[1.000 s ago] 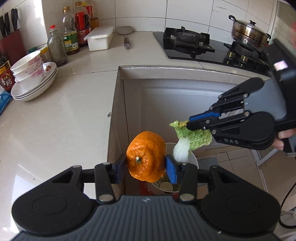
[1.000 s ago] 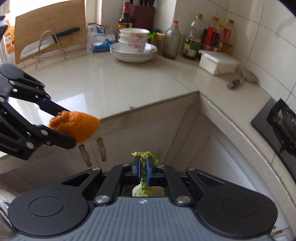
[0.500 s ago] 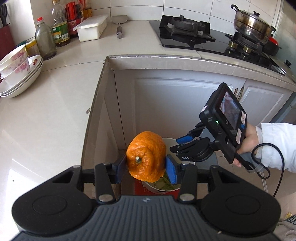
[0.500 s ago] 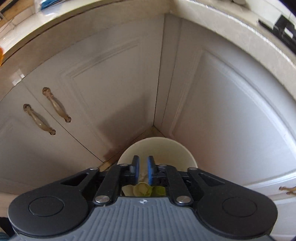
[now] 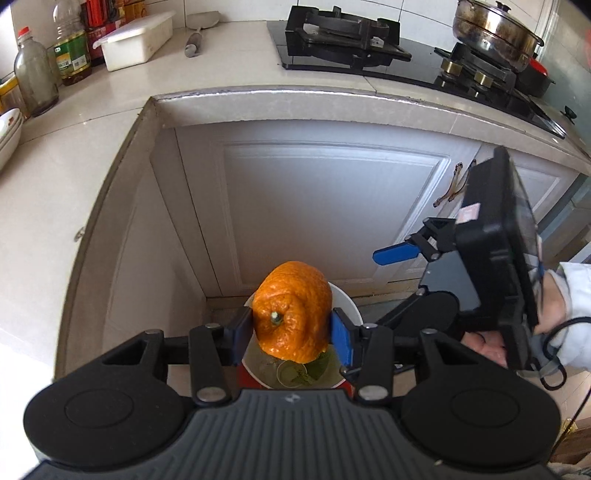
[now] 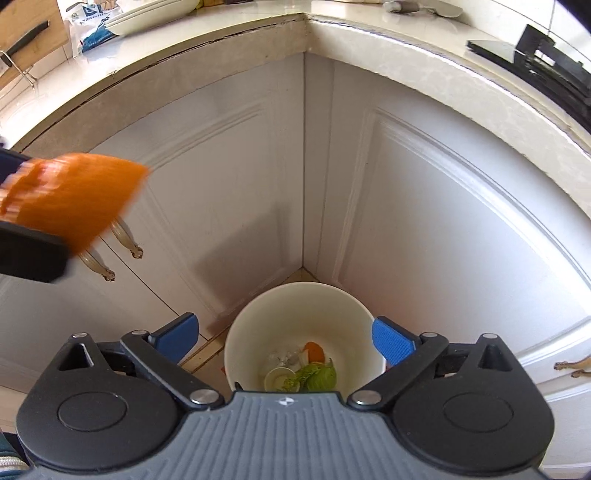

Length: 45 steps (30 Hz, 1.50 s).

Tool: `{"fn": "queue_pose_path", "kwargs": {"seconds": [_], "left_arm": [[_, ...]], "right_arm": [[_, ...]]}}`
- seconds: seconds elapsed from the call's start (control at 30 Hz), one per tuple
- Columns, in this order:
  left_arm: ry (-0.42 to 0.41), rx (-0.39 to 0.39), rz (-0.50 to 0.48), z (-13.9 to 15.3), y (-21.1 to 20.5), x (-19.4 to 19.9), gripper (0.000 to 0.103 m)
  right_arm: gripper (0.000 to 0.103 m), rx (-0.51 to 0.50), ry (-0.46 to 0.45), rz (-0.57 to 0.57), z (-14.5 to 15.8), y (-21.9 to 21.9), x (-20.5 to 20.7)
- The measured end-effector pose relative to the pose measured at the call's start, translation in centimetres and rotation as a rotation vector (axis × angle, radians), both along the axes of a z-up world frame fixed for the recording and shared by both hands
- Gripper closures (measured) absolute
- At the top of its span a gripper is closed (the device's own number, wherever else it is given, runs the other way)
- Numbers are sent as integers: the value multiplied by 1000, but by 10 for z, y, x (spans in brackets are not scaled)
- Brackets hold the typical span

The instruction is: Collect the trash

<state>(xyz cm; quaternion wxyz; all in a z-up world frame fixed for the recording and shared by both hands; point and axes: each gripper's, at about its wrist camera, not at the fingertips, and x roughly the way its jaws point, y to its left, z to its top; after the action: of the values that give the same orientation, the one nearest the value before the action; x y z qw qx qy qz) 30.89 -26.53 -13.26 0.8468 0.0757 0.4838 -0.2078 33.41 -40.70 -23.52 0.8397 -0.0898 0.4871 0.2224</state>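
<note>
My left gripper (image 5: 291,330) is shut on an orange peel (image 5: 291,310) and holds it above the white trash bin (image 5: 351,306) in the cabinet corner. The peel shows blurred at the left of the right wrist view (image 6: 74,195). My right gripper (image 6: 286,334) is open and empty above the bin (image 6: 255,314). The green cabbage leaf (image 6: 319,374) lies inside the bin with a paper cup (image 6: 279,378) and a small orange scrap (image 6: 314,350). In the left wrist view my right gripper (image 5: 400,253) is at the right.
White cabinet doors (image 6: 443,229) with brass handles (image 6: 125,240) meet in the corner behind the bin. The countertop (image 5: 44,192) runs above, with bottles (image 5: 35,74), a white box (image 5: 136,40), a gas stove (image 5: 347,33) and a steel pot (image 5: 495,29).
My right gripper lowered over the bin, opened and let the cabbage leaf fall in. My left gripper moved with the orange peel to above the bin.
</note>
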Motion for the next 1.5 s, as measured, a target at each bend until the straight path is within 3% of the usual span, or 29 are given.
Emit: {"fn": "queue_pose_path", "kwargs": {"seconds": [0.47, 0.5, 0.6, 0.63, 0.8, 1.07, 1.33, 1.5], "left_arm": [[100, 55, 45, -116, -55, 66, 56], [101, 59, 49, -122, -58, 70, 51], [74, 85, 55, -133, -64, 73, 22], [56, 90, 56, -134, -65, 73, 18], [36, 108, 55, -131, -66, 74, 14], [21, 133, 53, -101, -60, 64, 14], [88, 166, 111, -58, -36, 43, 12], [105, 201, 134, -40, -24, 33, 11]], "right_arm": [[0, -67, -45, -117, 14, -48, -50], [0, -71, -49, -130, 15, -49, -52], [0, -70, -50, -162, 17, -54, -56], [0, -67, -50, -172, 18, -56, -57], [0, -50, -38, -208, 19, -62, -59], [0, -49, -5, -278, 19, -65, -52], [0, -53, 100, -464, 21, -64, -43], [0, -28, 119, -532, 34, -58, -45]]}}
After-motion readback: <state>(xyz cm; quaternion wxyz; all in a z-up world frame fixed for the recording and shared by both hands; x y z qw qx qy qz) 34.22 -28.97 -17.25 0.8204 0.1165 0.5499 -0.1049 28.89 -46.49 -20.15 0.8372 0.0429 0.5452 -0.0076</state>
